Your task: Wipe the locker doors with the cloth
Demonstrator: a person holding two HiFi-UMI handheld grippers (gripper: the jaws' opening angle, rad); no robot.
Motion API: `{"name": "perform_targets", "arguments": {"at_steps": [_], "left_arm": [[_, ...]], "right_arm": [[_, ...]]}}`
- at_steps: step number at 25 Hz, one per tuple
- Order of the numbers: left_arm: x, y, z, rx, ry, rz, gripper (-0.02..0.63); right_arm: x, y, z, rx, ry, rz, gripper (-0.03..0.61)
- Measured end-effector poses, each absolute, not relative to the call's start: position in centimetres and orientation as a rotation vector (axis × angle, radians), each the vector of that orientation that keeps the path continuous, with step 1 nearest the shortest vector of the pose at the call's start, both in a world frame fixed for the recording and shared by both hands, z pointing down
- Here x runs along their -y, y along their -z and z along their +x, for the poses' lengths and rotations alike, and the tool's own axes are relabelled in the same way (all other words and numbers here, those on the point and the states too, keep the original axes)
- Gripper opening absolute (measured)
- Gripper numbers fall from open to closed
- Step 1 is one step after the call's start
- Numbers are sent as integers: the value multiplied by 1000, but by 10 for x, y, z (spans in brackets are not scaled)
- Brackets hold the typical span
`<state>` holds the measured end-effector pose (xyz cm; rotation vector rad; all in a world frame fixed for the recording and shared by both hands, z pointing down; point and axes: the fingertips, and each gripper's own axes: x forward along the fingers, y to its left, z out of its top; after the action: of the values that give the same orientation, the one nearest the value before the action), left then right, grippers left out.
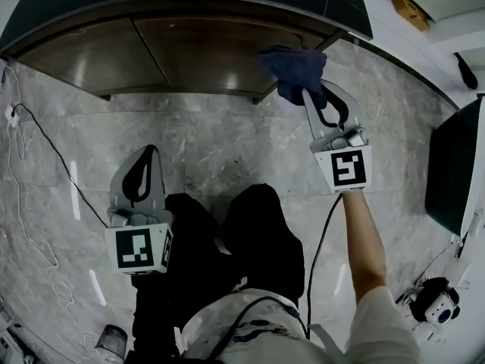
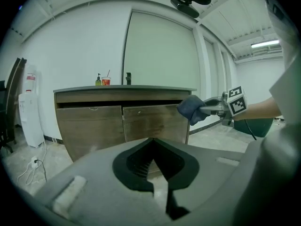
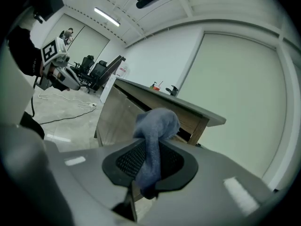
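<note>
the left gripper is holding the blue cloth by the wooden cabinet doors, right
No: it's the right gripper whose jaws are shut on the blue cloth by the wooden cabinet doors, as the right gripper view shows. The left gripper holds nothing.

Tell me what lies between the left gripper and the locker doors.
Only bare marble floor: the head view shows nothing on the stretch from the left gripper to the locker doors, and the left gripper view agrees.
</note>
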<state>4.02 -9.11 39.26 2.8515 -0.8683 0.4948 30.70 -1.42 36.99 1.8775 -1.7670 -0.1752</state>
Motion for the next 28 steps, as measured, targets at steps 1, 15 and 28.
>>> {"name": "perform_targets", "arguments": {"at_steps": [1,15,28], "left_arm": [[94,-403,43,876,-484,2868,2],[134,-525,49,1005,-319,3012,2],[128,-534,19,1115,-312,2983,2]], "right_arm": [[16,-376,311,1770,204,1885,71],[69,-417,375,1569,605,1948,72],[74,-457,376,1454,679,1912,72]]}}
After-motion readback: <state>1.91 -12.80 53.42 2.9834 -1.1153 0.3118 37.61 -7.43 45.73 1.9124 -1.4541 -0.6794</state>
